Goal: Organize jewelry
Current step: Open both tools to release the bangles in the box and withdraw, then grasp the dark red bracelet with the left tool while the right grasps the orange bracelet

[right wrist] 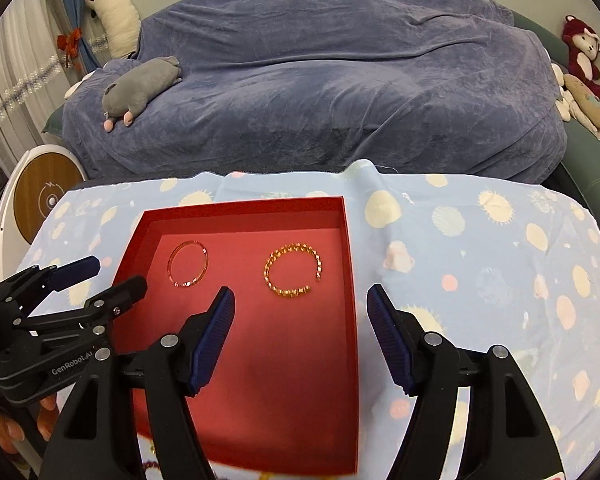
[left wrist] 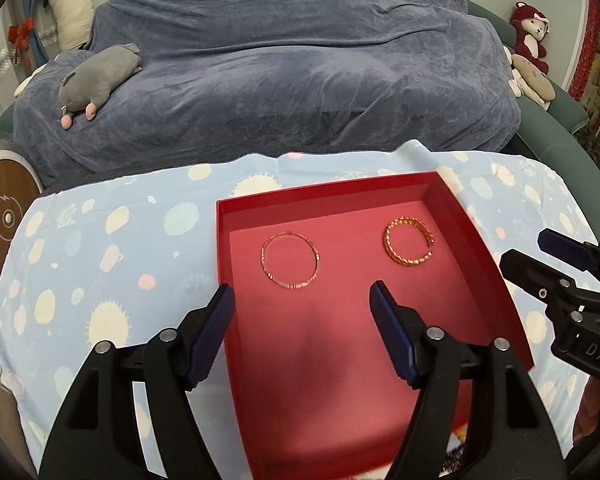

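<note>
— Where do things stand on your end?

— I have both tongs spread wide and gripping nothing. My left tongs (left wrist: 302, 300) hang over the near half of the shallow red cardboard box (left wrist: 488, 248); my right tongs (right wrist: 300, 300) straddle its right wall, one finger over the box floor, the other over the pale blue spotted cloth (right wrist: 480, 260) that covers the bench.

— And the jewelry?

— Two pieces lie flat on the box floor, well apart. The thin rose-gold closed bangle (left wrist: 290, 260) sits just ahead of my left tongs; the gold beaded open cuff (right wrist: 294, 270) sits just ahead of my right tongs, its gap turned to the right. At the bottom edge of the right wrist view something glints beyond the box's near wall; I cannot tell what.

— What worries you?

— Both bands are thin and flat against the card, so I judge that closing fingers may skate over them and flick one away. The right outer finger could also catch the box wall and drag the light box, shifting both pieces.
</note>
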Available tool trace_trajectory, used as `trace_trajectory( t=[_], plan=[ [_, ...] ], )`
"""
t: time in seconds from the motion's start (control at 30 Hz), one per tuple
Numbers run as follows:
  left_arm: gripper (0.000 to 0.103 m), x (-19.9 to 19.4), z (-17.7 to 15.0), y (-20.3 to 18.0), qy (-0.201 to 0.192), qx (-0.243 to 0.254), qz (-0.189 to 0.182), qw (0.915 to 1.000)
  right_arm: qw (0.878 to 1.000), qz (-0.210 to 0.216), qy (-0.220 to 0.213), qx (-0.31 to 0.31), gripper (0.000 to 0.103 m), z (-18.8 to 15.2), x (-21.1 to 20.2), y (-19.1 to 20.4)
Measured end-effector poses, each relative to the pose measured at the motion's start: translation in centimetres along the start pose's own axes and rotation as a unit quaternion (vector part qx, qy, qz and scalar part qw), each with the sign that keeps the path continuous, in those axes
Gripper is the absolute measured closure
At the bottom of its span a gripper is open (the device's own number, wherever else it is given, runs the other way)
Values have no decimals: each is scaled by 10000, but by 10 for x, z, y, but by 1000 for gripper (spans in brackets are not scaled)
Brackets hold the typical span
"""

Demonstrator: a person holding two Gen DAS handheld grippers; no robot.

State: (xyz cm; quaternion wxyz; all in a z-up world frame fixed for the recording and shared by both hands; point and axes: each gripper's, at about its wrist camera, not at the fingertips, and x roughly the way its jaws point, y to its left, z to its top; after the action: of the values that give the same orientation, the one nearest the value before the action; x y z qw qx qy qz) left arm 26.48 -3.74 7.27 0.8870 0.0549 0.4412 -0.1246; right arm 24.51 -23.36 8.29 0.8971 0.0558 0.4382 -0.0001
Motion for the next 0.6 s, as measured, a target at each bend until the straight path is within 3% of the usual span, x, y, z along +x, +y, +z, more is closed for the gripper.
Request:
trace_trajectory(
  t=[0.27, 0.43, 0.6],
  plan=[
    [34, -67, -79, 2, 8, -185, -12, 9998, 9997, -103, 102, 203, 35, -95, -62, -10],
    [33, -78, -135, -5, 238, -173, 151, 9995, 9987, -185, 340, 319, 35, -155, -77, -8],
    [34, -66, -175, -10, 578, -367, 218, 9974, 9972, -194, 574, 444, 35, -195, -79, -5]
  ],
)
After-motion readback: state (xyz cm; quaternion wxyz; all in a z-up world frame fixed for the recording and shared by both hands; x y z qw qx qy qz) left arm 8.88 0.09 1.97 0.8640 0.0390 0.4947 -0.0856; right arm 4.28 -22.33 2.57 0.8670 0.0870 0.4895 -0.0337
